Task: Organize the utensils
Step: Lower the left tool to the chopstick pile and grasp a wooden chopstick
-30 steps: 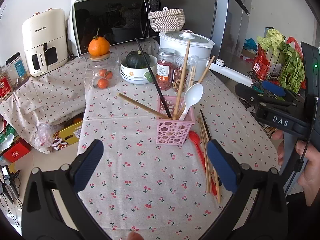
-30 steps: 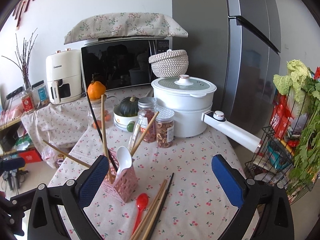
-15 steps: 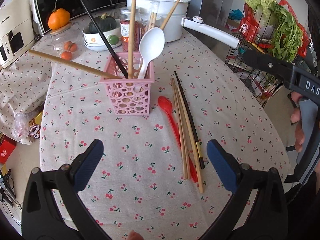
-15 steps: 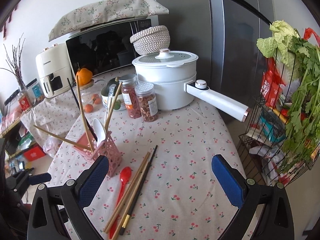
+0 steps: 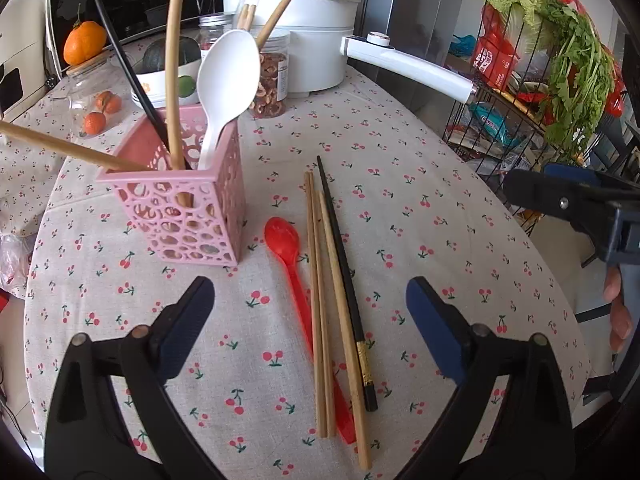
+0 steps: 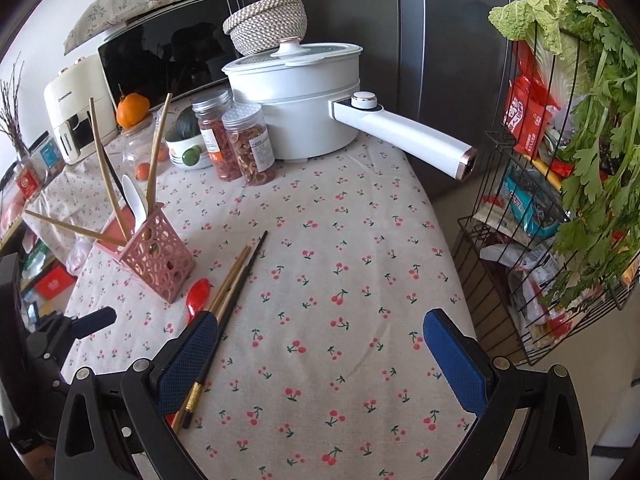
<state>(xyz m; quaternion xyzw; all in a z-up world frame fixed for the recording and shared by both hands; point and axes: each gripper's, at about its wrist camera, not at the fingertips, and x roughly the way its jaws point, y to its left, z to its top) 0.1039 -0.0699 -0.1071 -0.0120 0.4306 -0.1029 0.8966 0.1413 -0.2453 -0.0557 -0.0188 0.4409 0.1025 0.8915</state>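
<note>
A pink perforated holder (image 5: pixel 180 216) (image 6: pixel 158 258) stands on the cherry-print tablecloth (image 5: pixel 420 216). It holds a white spoon (image 5: pixel 228 76), wooden chopsticks and a black one. To its right lie a red spoon (image 5: pixel 286 246), several wooden chopsticks (image 5: pixel 320 280) and a black chopstick (image 5: pixel 344 264). My left gripper (image 5: pixel 310 296) hovers just above these loose utensils. Its jaws are closing, with the utensils below the gap and no pad pressing on them. My right gripper (image 6: pixel 320 324) stands open over bare cloth, and its left finger (image 6: pixel 192 348) overlaps the chopstick ends (image 6: pixel 232 284).
Behind the holder are a white pot (image 6: pixel 304 92) with a long handle (image 6: pixel 404 132), two snack jars (image 6: pixel 250 144), a bowl (image 6: pixel 188 152) and a jar with an orange on top (image 5: pixel 84 44). A wire rack of greens (image 6: pixel 560 160) stands past the table's right edge.
Both grippers have come down and forward toward the table. The loose utensils now lie close under the left gripper, whose fingers stand slightly nearer together.
</note>
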